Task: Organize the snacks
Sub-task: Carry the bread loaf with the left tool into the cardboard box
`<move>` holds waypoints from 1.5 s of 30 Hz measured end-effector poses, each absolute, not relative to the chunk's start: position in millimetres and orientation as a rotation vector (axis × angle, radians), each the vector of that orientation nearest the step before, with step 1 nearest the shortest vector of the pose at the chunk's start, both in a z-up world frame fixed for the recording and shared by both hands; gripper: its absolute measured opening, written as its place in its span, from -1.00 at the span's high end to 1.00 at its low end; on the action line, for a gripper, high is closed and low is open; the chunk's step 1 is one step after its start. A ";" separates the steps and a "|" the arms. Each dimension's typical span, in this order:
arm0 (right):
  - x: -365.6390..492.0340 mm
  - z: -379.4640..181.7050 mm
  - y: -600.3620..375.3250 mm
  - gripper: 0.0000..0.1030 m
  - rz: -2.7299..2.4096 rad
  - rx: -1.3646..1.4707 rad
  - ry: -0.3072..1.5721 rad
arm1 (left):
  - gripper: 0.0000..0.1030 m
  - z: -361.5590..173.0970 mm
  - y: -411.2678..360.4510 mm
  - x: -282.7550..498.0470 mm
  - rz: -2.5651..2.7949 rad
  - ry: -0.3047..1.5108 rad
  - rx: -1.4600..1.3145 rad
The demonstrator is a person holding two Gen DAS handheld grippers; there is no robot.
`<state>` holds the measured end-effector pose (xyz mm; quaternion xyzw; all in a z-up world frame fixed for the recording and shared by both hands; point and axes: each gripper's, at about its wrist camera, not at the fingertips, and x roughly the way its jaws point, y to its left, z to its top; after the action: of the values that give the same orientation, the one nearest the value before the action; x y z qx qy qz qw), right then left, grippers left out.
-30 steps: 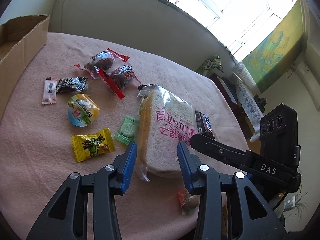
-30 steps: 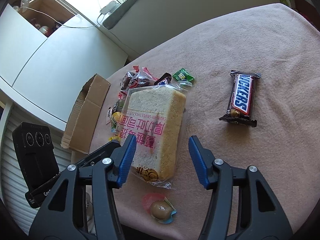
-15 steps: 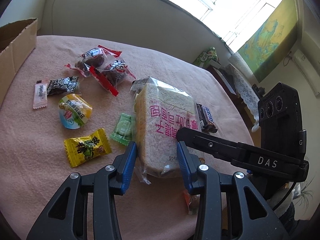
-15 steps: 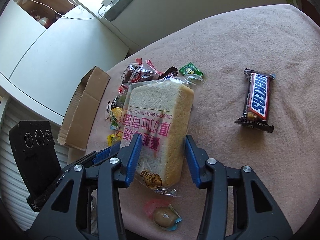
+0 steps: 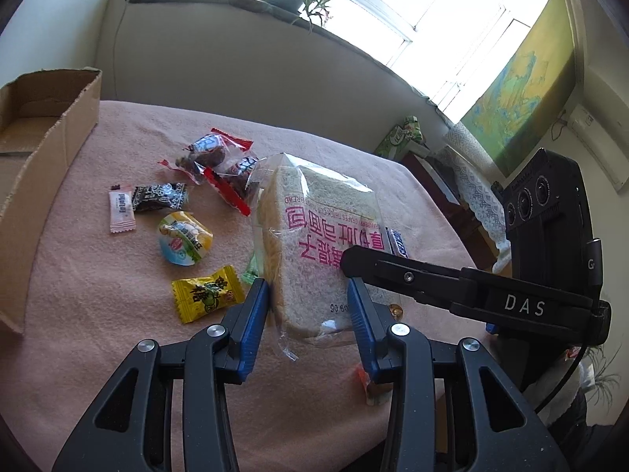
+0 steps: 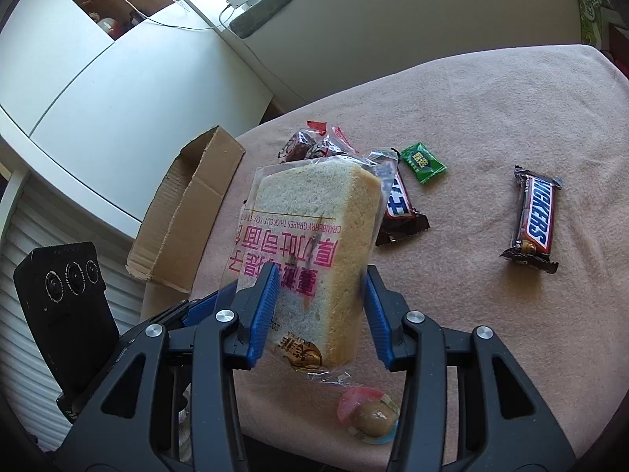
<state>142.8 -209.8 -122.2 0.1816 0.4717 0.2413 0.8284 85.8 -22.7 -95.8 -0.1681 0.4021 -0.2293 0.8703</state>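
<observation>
A bag of sliced bread (image 5: 314, 244) with pink lettering is held between both grippers and lifted off the pink tablecloth. My left gripper (image 5: 308, 314) is shut on its near end. My right gripper (image 6: 320, 306) is shut on the same bag (image 6: 314, 236), its arm crossing the left wrist view at right. Small wrapped snacks lie around: a yellow candy (image 5: 206, 293), a jelly cup (image 5: 184, 238), red-wrapped packs (image 5: 214, 157), two Snickers bars (image 6: 534, 222) (image 6: 399, 204), a green candy (image 6: 422, 162).
An open cardboard box (image 5: 43, 149) stands at the table's left edge; it also shows in the right wrist view (image 6: 188, 204). A round wrapped sweet (image 6: 367, 415) lies near the front edge. A white cabinet (image 6: 98, 78) is beyond the table.
Both grippers have closed on the bread bag and raised it off the cloth, uncovering the second Snickers bar and green candy beneath.
</observation>
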 end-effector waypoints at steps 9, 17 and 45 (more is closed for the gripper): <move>141.9 -87.9 -158.1 0.11 0.593 0.312 0.958 | 0.25 -72.5 21.9 69.3 -0.409 0.747 -0.377; 144.5 -67.8 -107.3 0.11 0.668 0.253 0.934 | 0.25 -61.5 63.2 56.4 -0.333 0.684 -0.399; 195.0 -84.3 51.5 0.11 0.857 0.108 0.997 | 0.25 -77.9 186.5 64.8 -0.084 0.659 -0.486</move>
<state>195.0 51.5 -84.3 0.0502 0.4631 0.3982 0.7902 64.8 186.5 -77.9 -0.2362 0.3204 -0.0408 0.9165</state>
